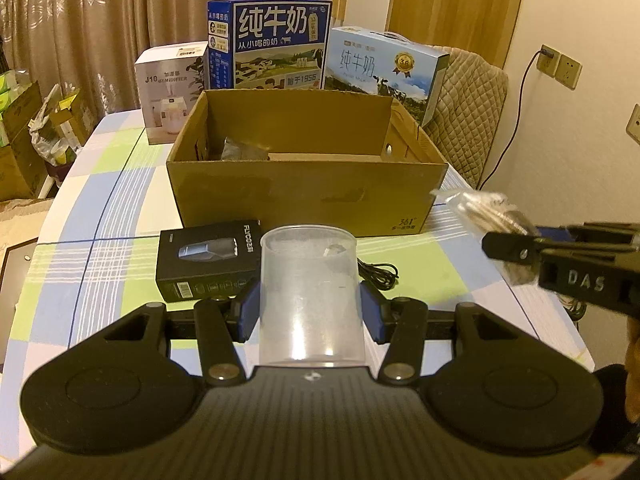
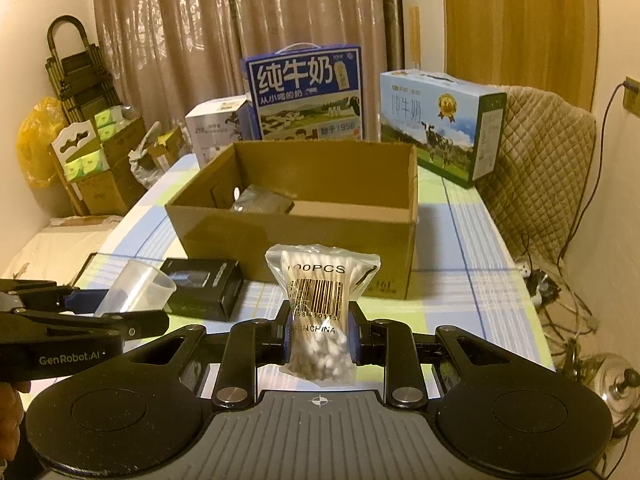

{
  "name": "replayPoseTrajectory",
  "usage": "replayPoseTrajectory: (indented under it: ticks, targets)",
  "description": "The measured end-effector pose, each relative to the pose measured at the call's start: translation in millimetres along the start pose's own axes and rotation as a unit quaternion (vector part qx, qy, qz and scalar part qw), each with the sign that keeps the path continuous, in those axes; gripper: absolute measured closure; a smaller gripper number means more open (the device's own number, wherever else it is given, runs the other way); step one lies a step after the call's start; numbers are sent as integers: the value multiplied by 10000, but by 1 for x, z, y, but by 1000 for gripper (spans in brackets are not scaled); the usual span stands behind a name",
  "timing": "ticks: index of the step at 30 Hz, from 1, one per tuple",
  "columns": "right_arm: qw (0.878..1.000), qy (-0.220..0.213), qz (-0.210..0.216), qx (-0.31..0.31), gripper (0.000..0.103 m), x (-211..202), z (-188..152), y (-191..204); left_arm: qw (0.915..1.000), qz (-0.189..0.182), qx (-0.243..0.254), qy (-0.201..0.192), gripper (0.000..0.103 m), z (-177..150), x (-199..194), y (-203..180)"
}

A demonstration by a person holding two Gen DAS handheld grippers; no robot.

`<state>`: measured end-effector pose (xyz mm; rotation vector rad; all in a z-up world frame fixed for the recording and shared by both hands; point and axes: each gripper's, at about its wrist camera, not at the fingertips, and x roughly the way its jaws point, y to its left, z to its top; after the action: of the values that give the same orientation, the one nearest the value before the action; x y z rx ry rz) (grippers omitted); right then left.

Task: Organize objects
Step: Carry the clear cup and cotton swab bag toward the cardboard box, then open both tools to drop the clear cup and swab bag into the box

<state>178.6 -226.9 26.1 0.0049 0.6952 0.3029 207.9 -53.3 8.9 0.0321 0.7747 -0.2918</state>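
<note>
Cotton swabs bag (image 2: 320, 312): light, soft, slippery film, pinched mid-body in the right tongs (image 2: 319, 338) above the worktop (image 2: 460, 276). Plastic cup (image 1: 310, 296): light, thin-walled, gripped across its sides by the left tongs (image 1: 310, 312). Cardboard box (image 1: 304, 188) ahead, open-topped, holds what looks like one crumpled grey packet (image 1: 240, 150).

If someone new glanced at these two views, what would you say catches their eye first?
Most likely the open cardboard box in the middle of the checked table, with the tall blue milk carton standing behind it. Next come the held items: the right gripper has its jaws closed on a bag of cotton swabs, and the left gripper clamps a clear plastic cup.
</note>
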Motion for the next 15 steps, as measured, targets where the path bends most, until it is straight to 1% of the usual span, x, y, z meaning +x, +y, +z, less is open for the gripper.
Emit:
replayPoseTrajectory:
  ticks: [3,6,9,15]
  targets:
    - [9998,-33,148,117,80,5,18,-9,9999,-115,-99,-10,56,11,5,6]
    - [9998,-111,142,34,80,12,41,-14,9998,-156,-136,-63,56,29,9,16]
    - [9998,-100,164,-26,80,24,67,-19,9997,-136,-132,-143,56,52,15,26]
    - [9995,-18,294,92,80,58,115,-38,9995,-125,-130,-268,56,106,35,43]
